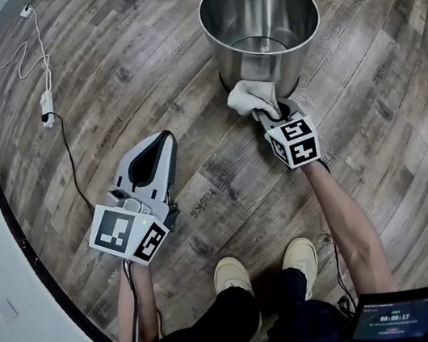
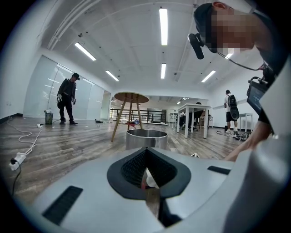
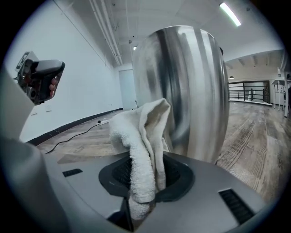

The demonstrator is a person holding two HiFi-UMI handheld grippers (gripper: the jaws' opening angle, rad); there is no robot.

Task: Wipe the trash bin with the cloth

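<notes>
The cloth (image 1: 251, 95) is bunched in the right gripper (image 1: 273, 113), whose jaws are clenched on it. That forearm stretches straight forward past the shoes (image 1: 232, 273). The left gripper (image 1: 164, 139) is held low, close to the body. Its jaws are pressed together on nothing, and its tips point forward, well apart from the bin. Farther out, the cloth's free fold lies just at the steel trash bin (image 1: 259, 76), low on its outer wall. Bare wood floor (image 1: 179, 66) lies open around the bin, and a cable (image 1: 65, 147) trails by the left wall.
</notes>
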